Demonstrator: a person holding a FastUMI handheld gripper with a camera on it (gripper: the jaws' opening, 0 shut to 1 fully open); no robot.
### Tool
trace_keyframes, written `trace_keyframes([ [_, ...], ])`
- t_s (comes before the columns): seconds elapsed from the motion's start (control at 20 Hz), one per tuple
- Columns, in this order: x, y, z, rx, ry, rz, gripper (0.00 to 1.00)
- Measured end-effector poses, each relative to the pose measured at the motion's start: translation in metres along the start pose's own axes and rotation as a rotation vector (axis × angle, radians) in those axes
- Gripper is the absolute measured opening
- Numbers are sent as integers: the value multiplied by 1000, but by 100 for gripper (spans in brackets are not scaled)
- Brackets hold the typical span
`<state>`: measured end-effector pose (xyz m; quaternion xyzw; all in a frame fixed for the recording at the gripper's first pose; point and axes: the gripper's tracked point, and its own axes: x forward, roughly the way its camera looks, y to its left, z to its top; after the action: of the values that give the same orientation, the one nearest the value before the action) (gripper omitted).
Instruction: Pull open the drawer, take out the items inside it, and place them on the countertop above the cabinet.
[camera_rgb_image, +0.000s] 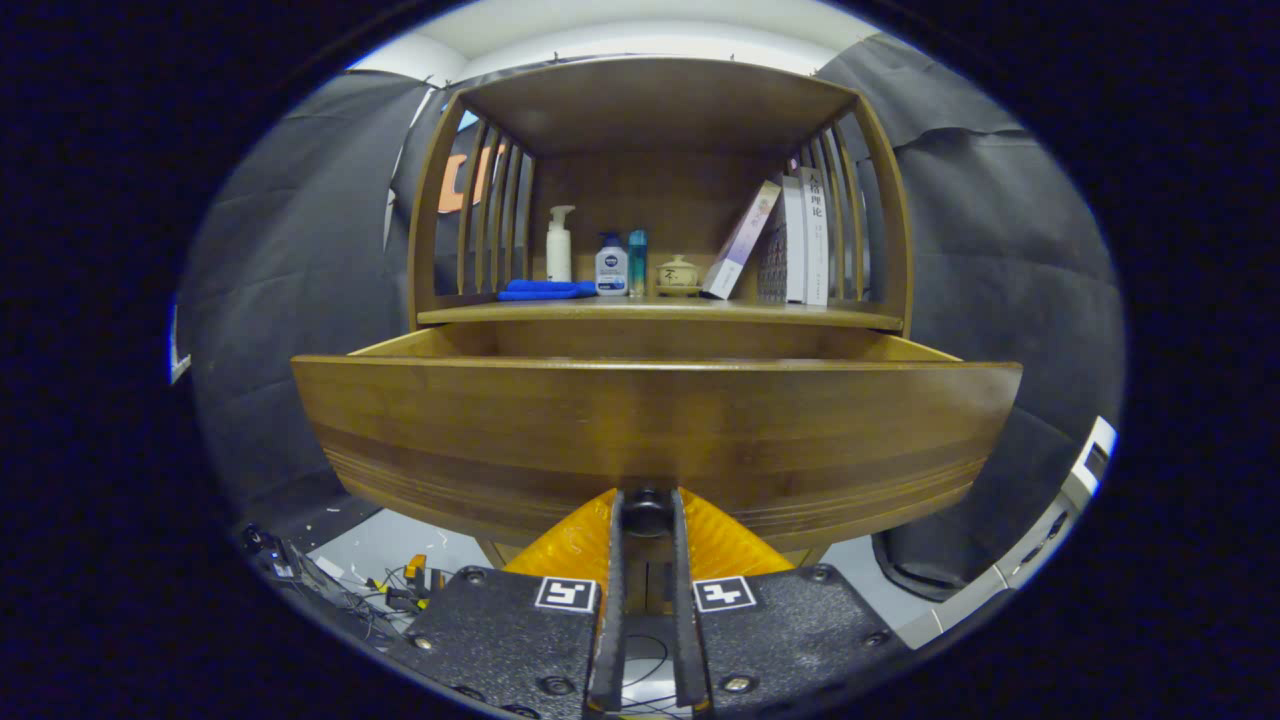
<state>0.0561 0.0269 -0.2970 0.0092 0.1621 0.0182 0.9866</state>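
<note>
Between the fingers: the gripper (647, 512) is closed on the small dark knob (647, 510) at the lower middle of the drawer (655, 430) front, one finger pressing each side. Drawer: pulled well out from the cabinet (660, 200); its interior is hidden behind the front panel, so contents cannot be told.

Step in hand, by judgement: finishing the pull. Draw straight back and level so the knob does not slip from the narrow grip, then let go and rise above the front edge to look inside.

Materials: drawer and cabinet of brown, smooth-finished wood with banded grain and slatted sides. Countertop (660, 313): flat wooden board holding a blue cloth (545, 290), a white pump bottle (559, 245), two smaller bottles, a lidded ceramic pot (677, 273), leaning books (790, 240).
</note>
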Motion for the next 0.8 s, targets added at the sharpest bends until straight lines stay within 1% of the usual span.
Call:
trace_keyframes([
  [0.1,-10,-7,13,54,-37,-8,40],
  [0.25,-26,-21,47,61,-108,-35,66],
  [0.45,-46,-28,99,115,-193,-19,100],
  [0.6,-54,-35,138,132,-226,-25,100],
  [0.8,-50,-33,188,148,-246,-1,100],
])
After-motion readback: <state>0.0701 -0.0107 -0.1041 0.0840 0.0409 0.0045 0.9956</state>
